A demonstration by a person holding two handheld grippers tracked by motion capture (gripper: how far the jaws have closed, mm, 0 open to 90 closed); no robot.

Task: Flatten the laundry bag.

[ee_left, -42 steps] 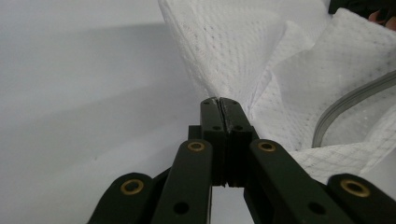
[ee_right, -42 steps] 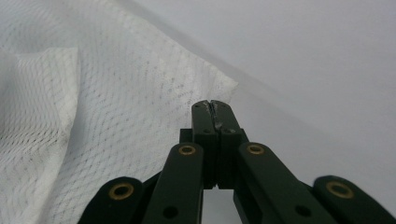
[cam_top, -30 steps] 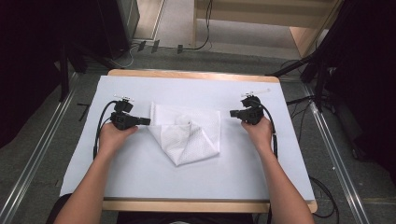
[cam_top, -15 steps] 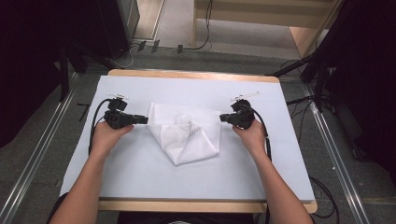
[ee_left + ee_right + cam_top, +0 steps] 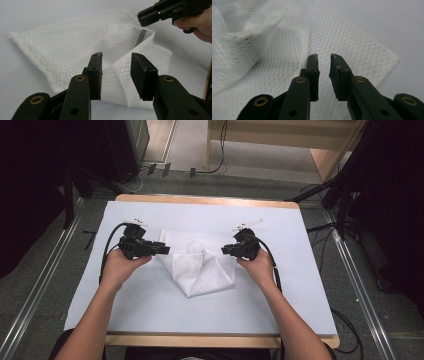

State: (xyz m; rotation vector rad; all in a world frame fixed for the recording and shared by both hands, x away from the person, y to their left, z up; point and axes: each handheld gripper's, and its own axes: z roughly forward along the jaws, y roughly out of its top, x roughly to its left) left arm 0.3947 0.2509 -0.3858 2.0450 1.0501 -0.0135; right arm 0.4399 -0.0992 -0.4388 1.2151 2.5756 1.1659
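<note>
Where the white mesh cloth (image 5: 197, 265) lies folded near the middle of the pale sheet (image 5: 150, 310) covering the table (image 5: 210, 340), it forms a rough triangle whose point faces the person, and a raised fold stands up along its far edge. In the left gripper view the cloth (image 5: 75, 52) sits beyond the 2 black jaws, which have just been opening and stand well apart with nothing pinched between them. The left gripper (image 5: 159, 249) hangs at the cloth's left corner, the right gripper (image 5: 225, 250) at its right corner. In the right gripper view the jaws have also just been opening and show a narrow gap over the mesh (image 5: 262, 50), gripping none of it.
</note>
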